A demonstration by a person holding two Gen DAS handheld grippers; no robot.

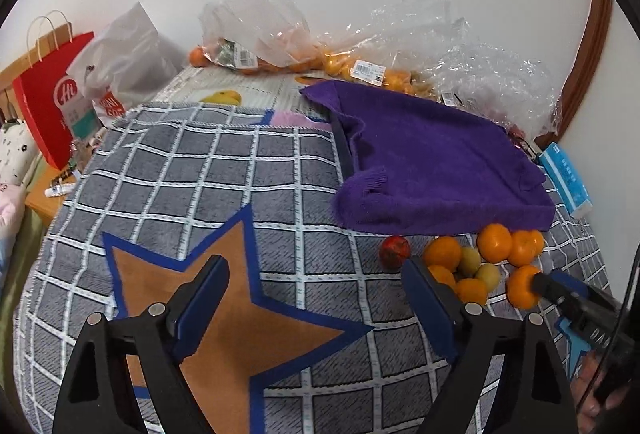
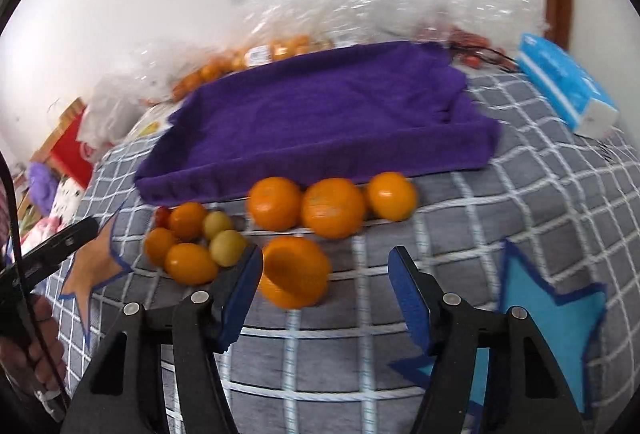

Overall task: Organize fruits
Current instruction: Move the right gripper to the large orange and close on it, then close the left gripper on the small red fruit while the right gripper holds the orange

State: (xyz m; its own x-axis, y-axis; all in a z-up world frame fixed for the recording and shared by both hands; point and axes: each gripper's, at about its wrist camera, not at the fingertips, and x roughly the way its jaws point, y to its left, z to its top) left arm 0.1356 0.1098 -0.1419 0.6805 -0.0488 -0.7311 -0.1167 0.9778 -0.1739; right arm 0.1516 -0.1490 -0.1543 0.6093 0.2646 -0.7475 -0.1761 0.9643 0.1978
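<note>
Loose fruit lies on a grey checkered blanket (image 1: 192, 170) in front of a purple cloth (image 1: 432, 162): several oranges (image 1: 495, 242), two yellow-green fruits (image 1: 488, 274) and a red fruit (image 1: 395, 252). My left gripper (image 1: 316, 266) is open over the blanket's orange star (image 1: 224, 314), with nothing between its fingers. My right gripper (image 2: 326, 254) is open around the nearest orange (image 2: 294, 276). That orange sits against the left pad (image 2: 240, 294) and apart from the right one. Three bigger oranges (image 2: 332, 208) line the purple cloth (image 2: 320, 114), and the smaller fruits (image 2: 188, 262) are clustered to the left.
Clear plastic bags with more oranges (image 1: 280, 34) lie along the back wall. A red paper bag (image 1: 52, 102) and a white bag (image 1: 120, 62) stand at the far left. A blue tissue pack (image 2: 568, 90) lies right of the cloth. A blue star patch (image 2: 560, 326) is at right.
</note>
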